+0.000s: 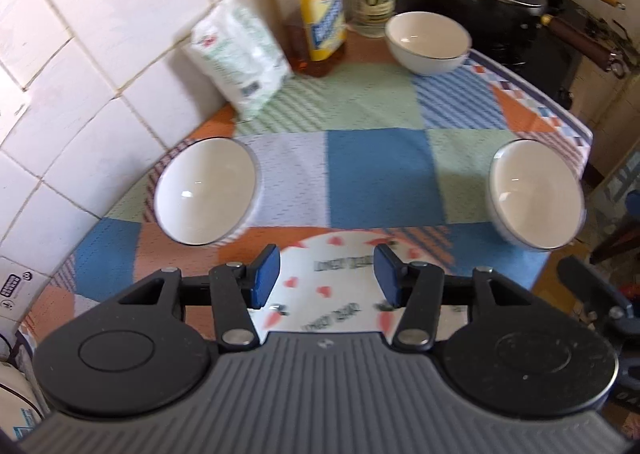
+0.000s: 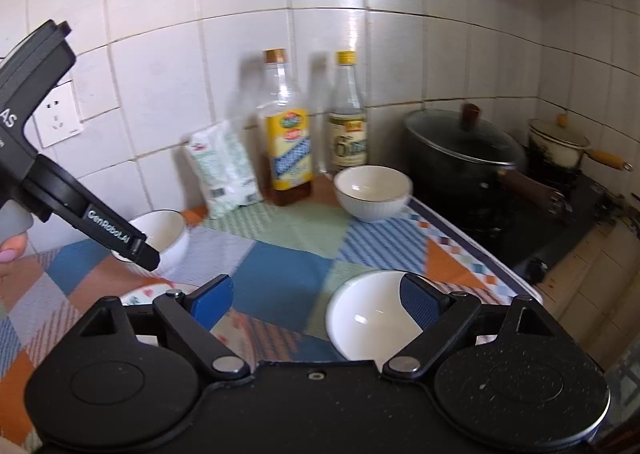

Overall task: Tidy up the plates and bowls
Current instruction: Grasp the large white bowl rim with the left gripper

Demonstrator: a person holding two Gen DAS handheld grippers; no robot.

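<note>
Below the open left hand-held gripper (image 1: pixel 326 274) lies the plate (image 1: pixel 328 294); untouched.

Plate (image 1: pixel 328 294) half hidden below (print blurred), bottle (image 1: pixel 322 9) top cut off

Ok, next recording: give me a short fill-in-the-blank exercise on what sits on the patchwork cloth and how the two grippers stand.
1. ____ white ceramic bowls stand on the patchwork cloth.
2. The flat plate with red hearts lies below the ____ gripper.
3. The jaws of the right gripper are ____, gripping nothing.
4. Behind the far bowl stand two tall clear ____.

Missing words: three; left; open; bottles
</note>
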